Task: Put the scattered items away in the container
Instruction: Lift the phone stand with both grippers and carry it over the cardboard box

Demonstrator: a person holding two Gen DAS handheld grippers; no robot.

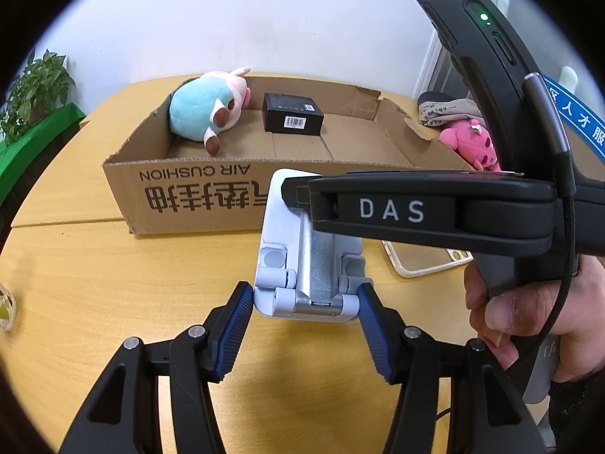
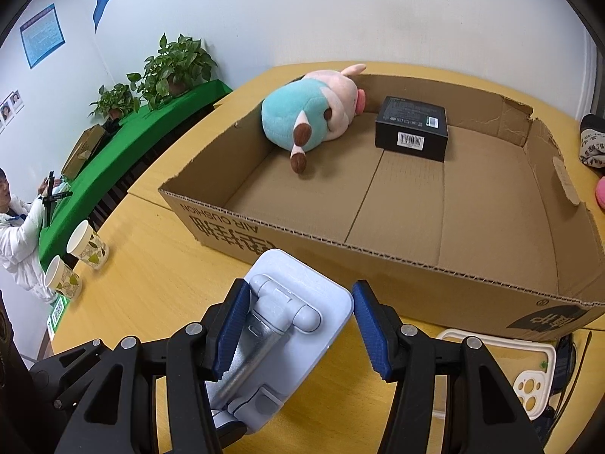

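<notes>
Both the left gripper (image 1: pixel 305 300) and the right gripper (image 2: pixel 301 304) have their blue-ribbed fingers (image 1: pixel 236 325) about half spread and pressed against opposite ends of the folded white phone stand (image 1: pixel 302 265), held above the wooden counter (image 1: pixel 113 283) just before the cardboard box (image 2: pixel 378 265). Upside-down print on that box reads "AIR CUSHION". The right gripper's body is marked "DAS", and inside the box lie a plush pig (image 2: pixel 314 113) and a barcoded black carton (image 2: pixel 412 128).

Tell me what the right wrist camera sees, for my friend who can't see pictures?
The right gripper holds a white folding phone stand above a yellow table, just in front of a cardboard box. Inside the box lie a plush pig and a small black box. Two paper cups stand at the left.
</notes>
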